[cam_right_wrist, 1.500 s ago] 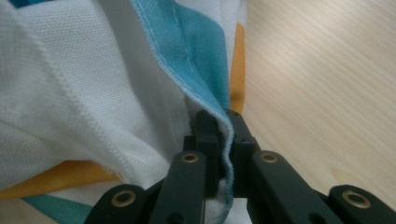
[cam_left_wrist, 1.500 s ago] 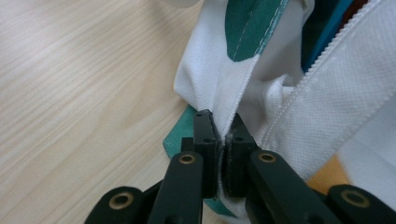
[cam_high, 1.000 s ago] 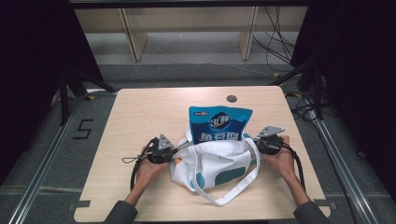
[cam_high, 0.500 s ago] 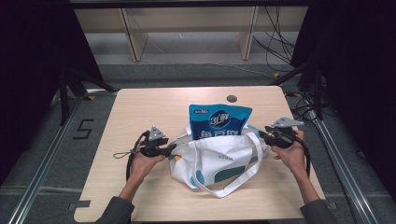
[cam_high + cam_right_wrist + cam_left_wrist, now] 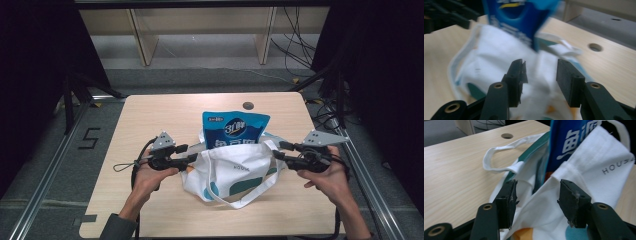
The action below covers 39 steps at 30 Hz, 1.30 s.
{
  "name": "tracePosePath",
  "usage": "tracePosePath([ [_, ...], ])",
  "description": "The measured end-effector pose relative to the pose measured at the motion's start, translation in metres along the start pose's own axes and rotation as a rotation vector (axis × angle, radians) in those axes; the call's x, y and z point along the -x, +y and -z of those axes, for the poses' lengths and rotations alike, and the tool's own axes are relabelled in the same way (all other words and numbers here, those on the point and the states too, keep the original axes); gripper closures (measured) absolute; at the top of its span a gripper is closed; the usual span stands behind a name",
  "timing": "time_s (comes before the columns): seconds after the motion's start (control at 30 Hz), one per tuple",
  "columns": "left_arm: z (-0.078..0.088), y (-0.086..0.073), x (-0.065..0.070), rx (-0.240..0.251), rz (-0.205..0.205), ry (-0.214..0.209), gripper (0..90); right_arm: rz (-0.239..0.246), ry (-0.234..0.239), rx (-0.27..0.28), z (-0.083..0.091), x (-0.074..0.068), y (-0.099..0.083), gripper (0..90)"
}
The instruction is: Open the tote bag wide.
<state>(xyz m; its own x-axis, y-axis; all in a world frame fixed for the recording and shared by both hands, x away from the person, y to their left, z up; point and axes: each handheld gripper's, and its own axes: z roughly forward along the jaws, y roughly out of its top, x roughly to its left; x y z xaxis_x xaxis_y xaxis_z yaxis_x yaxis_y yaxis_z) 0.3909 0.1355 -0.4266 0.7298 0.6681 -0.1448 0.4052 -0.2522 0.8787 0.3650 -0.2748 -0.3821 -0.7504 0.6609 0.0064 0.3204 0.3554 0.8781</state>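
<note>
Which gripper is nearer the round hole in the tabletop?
Right. The right gripper sits at the tote bag's right edge, below the hole; the left gripper is farther off, across the bag.

Even, soft light falls from overhead on the pale wooden surface [image 5: 150,120], while the room to either side sinks into near black. Shadows under the white bag [image 5: 235,172] are faint and short, with no glare on the wood. The high view is slightly soft but readable. The left gripper view is fairly sharp on its near black jaws. The right gripper view is smeared by motion blur, with the bag and blue pouch [image 5: 519,17] streaked.
</note>
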Motion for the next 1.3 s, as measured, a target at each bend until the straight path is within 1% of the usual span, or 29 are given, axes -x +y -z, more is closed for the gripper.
tracePosePath([
  [0.03, 0.000, 0.000, 0.000, 0.000, 0.000, 0.000, 47.6, 0.000, 0.000, 0.000, 0.000, 0.000, 0.000, 57.7],
  [0.1, -0.003, -0.001, 0.003, -0.007, -0.008, -0.014, 47.5, -0.017, 0.055, -0.018, -0.005, -0.014, 0.001, 57.6],
  [0.13, -0.007, -0.002, 0.005, -0.012, -0.014, -0.016, 46.5, -0.005, 0.072, -0.017, -0.012, -0.023, 0.001, 57.3],
  [0.2, -0.009, -0.002, 0.005, -0.019, -0.029, -0.019, 46.0, 0.015, 0.088, -0.025, -0.016, -0.027, 0.001, 57.3],
  [0.23, -0.012, -0.002, 0.006, -0.015, -0.023, -0.017, 46.1, 0.003, 0.089, -0.033, -0.020, -0.032, 0.000, 57.4],
  [0.27, -0.015, -0.003, 0.006, -0.029, -0.037, -0.014, 46.6, 0.031, 0.096, -0.041, -0.029, -0.037, -0.001, 57.4],
  [0.33, -0.019, -0.005, 0.007, -0.030, -0.033, -0.008, 47.2, 0.053, 0.103, -0.060, -0.038, -0.043, -0.003, 57.2],
  [0.43, -0.022, -0.006, 0.007, -0.024, -0.045, -0.015, 48.6, 0.051, 0.118, -0.077, -0.045, -0.049, -0.005, 56.4],
  [0.5, -0.025, -0.007, 0.008, -0.025, -0.052, -0.014, 51.3, 0.090, 0.102, -0.102, -0.053, -0.051, -0.007, 65.3],
  [0.53, -0.025, -0.007, 0.008, -0.025, -0.052, -0.014, 52.7, 0.090, 0.102, -0.102, -0.053, -0.051, -0.007, 65.3],
  [0.57, -0.027, -0.008, 0.007, -0.029, -0.084, -0.008, 54.1, 0.123, 0.086, -0.124, -0.056, -0.052, -0.009, 78.5],
  [0.6, -0.027, -0.008, 0.007, -0.029, -0.084, -0.008, 56.1, 0.123, 0.086, -0.124, -0.056, -0.052, -0.009, 78.5],
  [0.63, -0.029, -0.009, 0.007, -0.031, -0.088, -0.013, 59.2, 0.150, 0.091, -0.144, -0.057, -0.054, -0.011, 87.1],
  [0.67, -0.030, -0.011, 0.007, -0.036, -0.085, -0.011, 59.2, 0.150, 0.091, -0.144, -0.057, -0.054, -0.011, 87.1],
  [0.7, -0.031, -0.013, 0.009, -0.044, -0.104, -0.004, 66.2, 0.194, 0.097, -0.185, -0.060, -0.057, -0.013, 88.9],
  [0.73, -0.031, -0.013, 0.009, -0.044, -0.104, -0.004, 72.1, 0.194, 0.097, -0.185, -0.060, -0.057, -0.013, 88.9],
  [0.77, -0.032, -0.014, 0.010, -0.043, -0.121, 0.010, 72.1, 0.203, 0.097, -0.195, -0.060, -0.057, -0.014, 89.1],
  [0.8, -0.031, -0.017, 0.013, -0.056, -0.135, -0.001, 79.1, 0.212, 0.109, -0.227, -0.063, -0.058, -0.019, 89.4],
  [0.83, -0.031, -0.019, 0.016, -0.060, -0.156, -0.004, 80.9, 0.208, 0.111, -0.240, -0.065, -0.058, -0.023, 89.5],
  [0.87, -0.031, -0.019, 0.016, -0.060, -0.156, -0.004, 82.2, 0.208, 0.111, -0.240, -0.065, -0.058, -0.023, 89.5],
  [0.9, -0.031, -0.026, 0.021, -0.106, -0.203, -0.009, 84.1, 0.216, 0.126, -0.279, -0.071, -0.060, -0.032, 89.6],
  [0.93, -0.031, -0.026, 0.021, -0.106, -0.203, -0.009, 84.8, 0.216, 0.126, -0.279, -0.071, -0.060, -0.032, 89.6],
  [1.0, -0.034, -0.035, 0.026, -0.136, -0.240, -0.030, 85.6, 0.223, 0.127, -0.342, -0.086, -0.064, -0.050, 89.7],
  [1.03, -0.037, -0.045, 0.031, -0.186, -0.243, -0.044, 86.0, 0.221, 0.127, -0.367, -0.090, -0.065, -0.056, 89.7],
  [1.1, -0.040, -0.051, 0.034, -0.211, -0.246, -0.050, 87.9, 0.223, 0.124, -0.390, -0.095, -0.065, -0.062, 89.7],
  [1.17, -0.049, -0.065, 0.037, -0.283, -0.272, -0.067, 89.4, 0.235, 0.114, -0.428, -0.104, -0.067, -0.072, 89.7],
  [1.2, -0.056, -0.078, 0.038, -0.273, -0.242, -0.079, 89.5, 0.205, 0.082, -0.453, -0.104, -0.069, -0.073, 89.7],
  [1.27, -0.055, -0.074, 0.038, -0.295, -0.250, -0.073, 89.5, 0.225, 0.093, -0.431, -0.106, -0.068, -0.073, 89.6],
  [1.3, -0.053, -0.071, 0.037, -0.308, -0.279, -0.053, 89.4, 0.227, 0.099, -0.431, -0.105, -0.068, -0.073, 89.4],
])
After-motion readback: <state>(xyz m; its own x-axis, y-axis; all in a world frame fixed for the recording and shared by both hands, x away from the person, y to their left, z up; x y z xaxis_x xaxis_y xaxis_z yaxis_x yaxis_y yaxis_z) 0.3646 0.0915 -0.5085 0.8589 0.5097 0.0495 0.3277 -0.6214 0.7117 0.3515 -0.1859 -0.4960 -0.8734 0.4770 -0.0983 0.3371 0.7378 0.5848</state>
